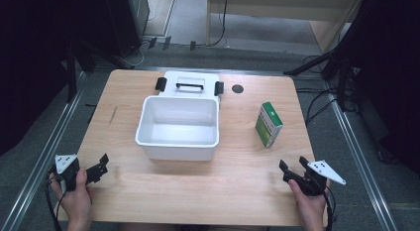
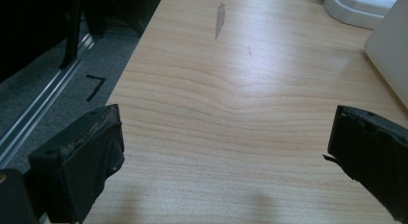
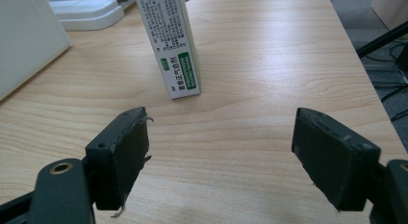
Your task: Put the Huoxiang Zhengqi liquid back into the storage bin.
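A white plastic bin [image 1: 178,127] stands open in the middle of the wooden table [image 1: 237,176], and its white lid [image 1: 190,85] with black clips lies flat just behind it. A green and white carton [image 1: 268,124] stands upright to the bin's right; in the right gripper view the carton [image 3: 175,46] rises ahead of the jaws. My left gripper [image 1: 101,164] rests near the table's front left corner, open, with nothing between its jaws [image 2: 226,152]. At the front right my right gripper [image 1: 293,165] is open too, its jaws [image 3: 219,152] apart over bare wood.
A small dark round hole [image 1: 237,88] marks the table behind the carton. Metal rails [image 1: 54,142] run along both sides of the table. Dark stands and cables [image 1: 341,87] crowd the far right, and grey floor lies beyond.
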The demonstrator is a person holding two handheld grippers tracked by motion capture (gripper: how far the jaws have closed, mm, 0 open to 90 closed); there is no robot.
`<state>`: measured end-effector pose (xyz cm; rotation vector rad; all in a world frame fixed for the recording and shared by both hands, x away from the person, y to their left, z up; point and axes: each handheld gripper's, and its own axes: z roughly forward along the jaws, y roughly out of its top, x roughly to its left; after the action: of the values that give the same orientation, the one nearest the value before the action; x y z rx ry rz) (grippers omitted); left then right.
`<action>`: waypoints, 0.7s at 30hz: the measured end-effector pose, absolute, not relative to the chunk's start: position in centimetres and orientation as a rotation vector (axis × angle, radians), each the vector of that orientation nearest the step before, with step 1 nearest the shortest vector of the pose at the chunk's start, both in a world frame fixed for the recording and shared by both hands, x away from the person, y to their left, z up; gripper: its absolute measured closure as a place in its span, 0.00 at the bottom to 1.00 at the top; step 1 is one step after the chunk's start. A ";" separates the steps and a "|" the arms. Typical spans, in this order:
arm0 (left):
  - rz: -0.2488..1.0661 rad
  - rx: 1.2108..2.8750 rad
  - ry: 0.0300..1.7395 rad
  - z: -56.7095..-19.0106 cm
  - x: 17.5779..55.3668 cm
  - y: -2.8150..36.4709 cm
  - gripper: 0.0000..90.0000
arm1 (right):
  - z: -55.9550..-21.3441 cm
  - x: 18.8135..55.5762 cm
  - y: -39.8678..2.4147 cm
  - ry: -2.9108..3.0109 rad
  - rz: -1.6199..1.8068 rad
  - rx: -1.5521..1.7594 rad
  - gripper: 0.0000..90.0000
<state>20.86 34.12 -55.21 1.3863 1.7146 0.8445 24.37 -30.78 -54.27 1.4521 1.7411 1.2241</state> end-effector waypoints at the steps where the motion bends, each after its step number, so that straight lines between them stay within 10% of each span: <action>1: 0.850 1.390 1.714 -55.2 20.8 34.1 0.00 | -54.3 24.4 -30.7 1.743 1.224 1.451 0.23; 21: 0.859 1.390 1.714 -55.2 20.7 34.0 0.00 | -53.5 25.0 -30.3 2.031 0.999 1.467 0.28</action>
<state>20.71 34.00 -55.18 1.3902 1.7137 0.8589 25.00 -30.27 -53.48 1.4666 2.0313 0.9992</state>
